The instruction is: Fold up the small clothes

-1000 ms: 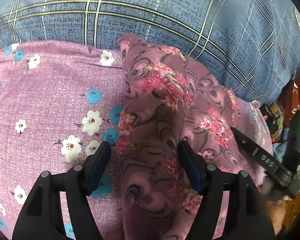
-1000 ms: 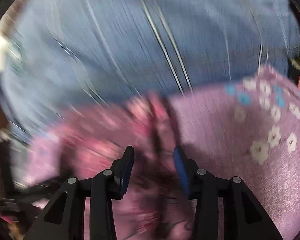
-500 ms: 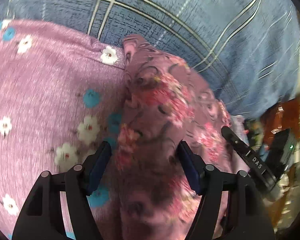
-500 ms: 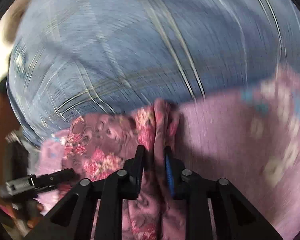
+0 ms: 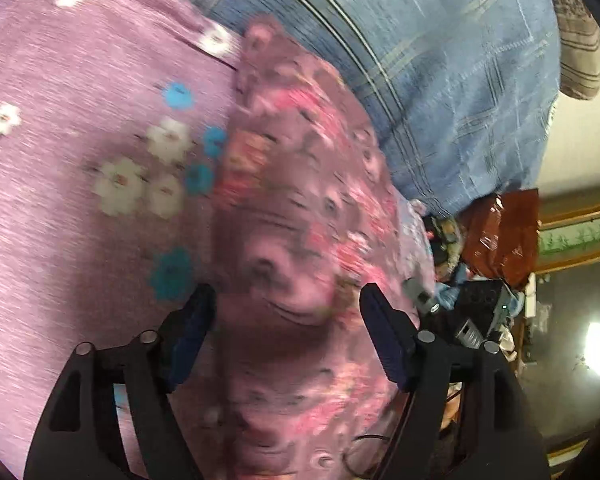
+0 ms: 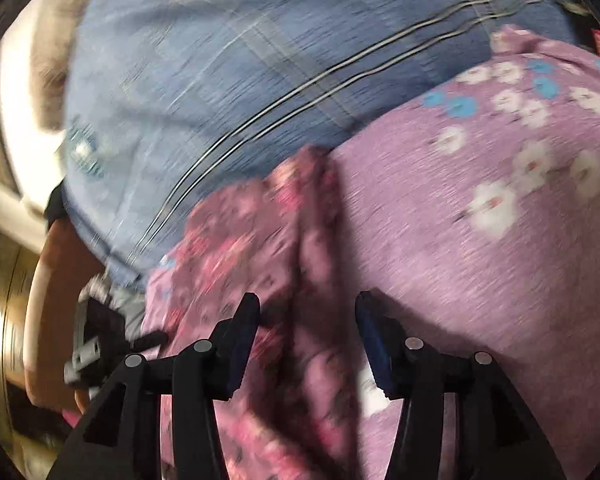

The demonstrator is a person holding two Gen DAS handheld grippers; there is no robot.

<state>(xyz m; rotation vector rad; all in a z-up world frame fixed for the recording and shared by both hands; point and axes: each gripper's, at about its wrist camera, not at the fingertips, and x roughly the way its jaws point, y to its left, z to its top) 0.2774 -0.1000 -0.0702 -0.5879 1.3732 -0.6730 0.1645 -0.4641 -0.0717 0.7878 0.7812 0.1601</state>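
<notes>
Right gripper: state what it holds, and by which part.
Nothing. The right gripper has just been opening; its jaws stand apart over a raised fold of the dark floral garment, which lies between them unpinched. The left gripper is open too.

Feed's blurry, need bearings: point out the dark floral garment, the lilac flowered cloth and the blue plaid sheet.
Dark floral garment [image 5: 300, 184]: left wrist view, its upper middle.
Lilac flowered cloth [image 6: 480, 264]: right wrist view, its bare middle.
Blue plaid sheet [image 6: 220, 80]: right wrist view, open area.
</notes>
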